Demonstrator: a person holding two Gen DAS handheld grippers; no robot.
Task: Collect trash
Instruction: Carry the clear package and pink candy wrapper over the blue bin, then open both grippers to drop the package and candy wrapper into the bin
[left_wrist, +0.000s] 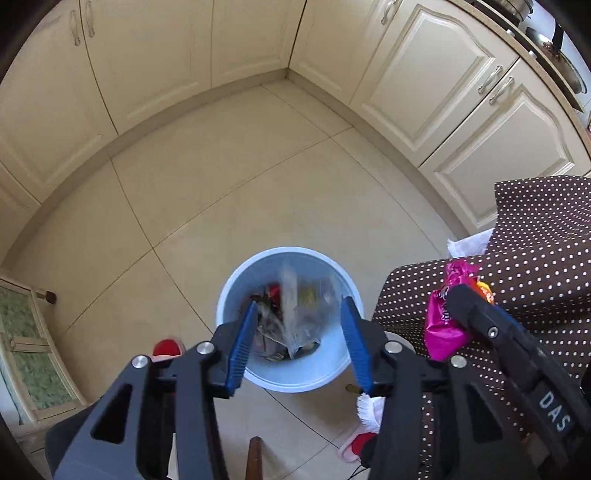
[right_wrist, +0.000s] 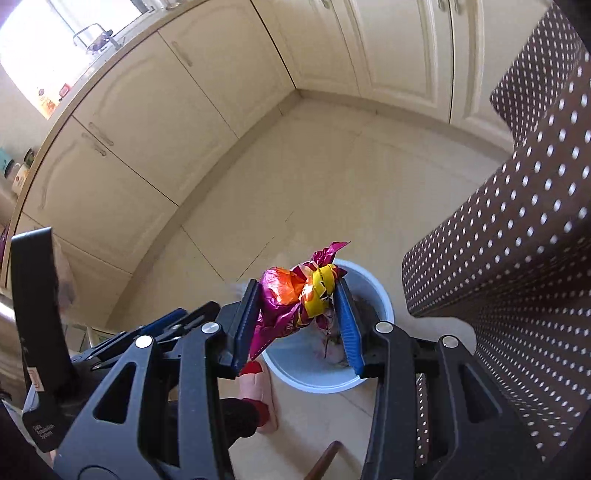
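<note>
A light blue trash bin stands on the tiled floor with several wrappers inside. My left gripper is open above the bin, and a clear plastic wrapper, blurred, hangs in the air between its blue pads over the bin. My right gripper is shut on a crumpled magenta, orange and yellow wrapper above the bin's rim. In the left wrist view that wrapper shows at the right, against the dotted cloth.
A brown polka-dot tablecloth hangs at the right, close to the bin. Cream cabinets line the far walls. Red and white slippers are on the floor beside the bin. A low glass-front cabinet stands at the left.
</note>
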